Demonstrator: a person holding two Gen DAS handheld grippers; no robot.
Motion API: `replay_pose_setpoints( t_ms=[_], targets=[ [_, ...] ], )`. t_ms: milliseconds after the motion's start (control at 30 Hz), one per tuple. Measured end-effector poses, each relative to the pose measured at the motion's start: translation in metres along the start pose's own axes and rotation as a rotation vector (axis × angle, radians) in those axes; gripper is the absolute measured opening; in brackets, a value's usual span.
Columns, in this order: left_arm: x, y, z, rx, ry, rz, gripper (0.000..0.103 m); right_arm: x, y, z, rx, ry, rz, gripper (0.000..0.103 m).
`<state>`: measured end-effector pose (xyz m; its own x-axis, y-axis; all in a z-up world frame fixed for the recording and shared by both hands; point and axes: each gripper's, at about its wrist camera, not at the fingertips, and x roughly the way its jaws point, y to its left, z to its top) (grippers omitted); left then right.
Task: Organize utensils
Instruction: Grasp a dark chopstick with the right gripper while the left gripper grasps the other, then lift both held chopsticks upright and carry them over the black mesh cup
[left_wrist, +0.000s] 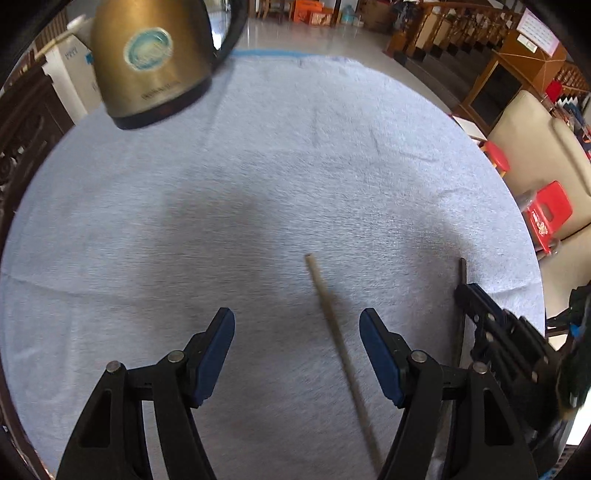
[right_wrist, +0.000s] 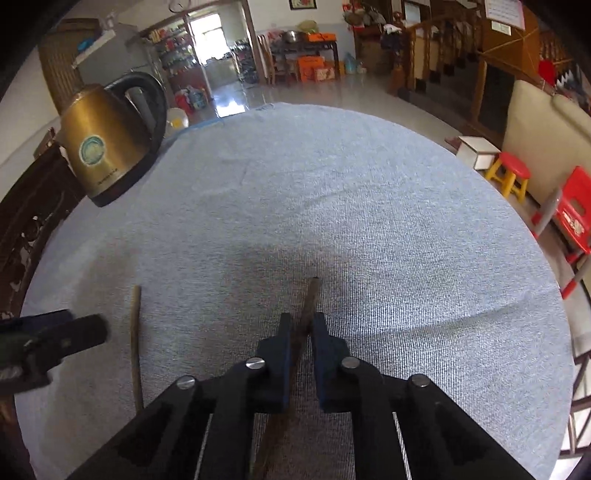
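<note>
Looking along my left claw (left_wrist: 297, 332), I see its jaws spread wide over a pale chopstick (left_wrist: 341, 354) lying loose on the cloth-covered surface (left_wrist: 258, 166); a kettle (left_wrist: 147, 62) stands far off. From my right claw (right_wrist: 301, 325), the jaws are pinched on a dark chopstick (right_wrist: 310, 299), its tip near the cloth. I judge the sorting barely begun: one stick gripped, the other ungrasped, and no holder in sight.

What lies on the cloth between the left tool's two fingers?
A pale wooden chopstick lies flat on the grey cloth, nearer the right-side finger of the left tool, touching neither; the left wrist view shows it.
</note>
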<state>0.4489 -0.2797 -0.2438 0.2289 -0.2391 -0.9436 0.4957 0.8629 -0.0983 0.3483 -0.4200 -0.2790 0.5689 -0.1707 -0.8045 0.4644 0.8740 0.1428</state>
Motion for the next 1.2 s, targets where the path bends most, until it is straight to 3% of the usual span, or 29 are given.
replay_pose_setpoints(
  t_ms=[67,133,167,233,300,467,600,900,1200],
  targets=[
    [0.010,-0.005,0.003,-0.003,0.020,-0.008,0.057,0.000,-0.006,-0.002,0.025,-0.010,0.040,0.010],
    [0.021,-0.010,0.005,-0.001,0.048,-0.012,0.036,-0.001,-0.015,-0.002,0.059,-0.014,0.086,0.009],
    [0.021,-0.013,0.006,0.006,0.027,0.003,0.036,-0.001,-0.019,-0.002,0.071,-0.018,0.105,0.009],
    [0.023,-0.021,0.006,0.033,0.015,0.013,0.026,-0.001,-0.025,-0.004,0.092,-0.029,0.145,0.008],
    [0.023,-0.027,0.006,0.054,-0.003,0.036,0.009,0.001,-0.033,-0.002,0.121,-0.028,0.189,0.008],
    [0.017,-0.026,0.002,0.044,-0.031,0.022,0.005,0.000,-0.046,-0.002,0.194,-0.037,0.286,0.008],
    [-0.012,-0.012,-0.005,0.019,-0.107,-0.002,0.004,-0.020,-0.053,-0.004,0.211,-0.099,0.314,0.007],
    [-0.118,0.035,-0.040,-0.085,-0.335,-0.033,0.004,-0.111,-0.074,-0.015,0.215,-0.324,0.333,0.007],
    [-0.211,0.067,-0.117,-0.178,-0.569,-0.007,0.004,-0.212,-0.085,-0.040,0.237,-0.513,0.322,0.007]
  ],
)
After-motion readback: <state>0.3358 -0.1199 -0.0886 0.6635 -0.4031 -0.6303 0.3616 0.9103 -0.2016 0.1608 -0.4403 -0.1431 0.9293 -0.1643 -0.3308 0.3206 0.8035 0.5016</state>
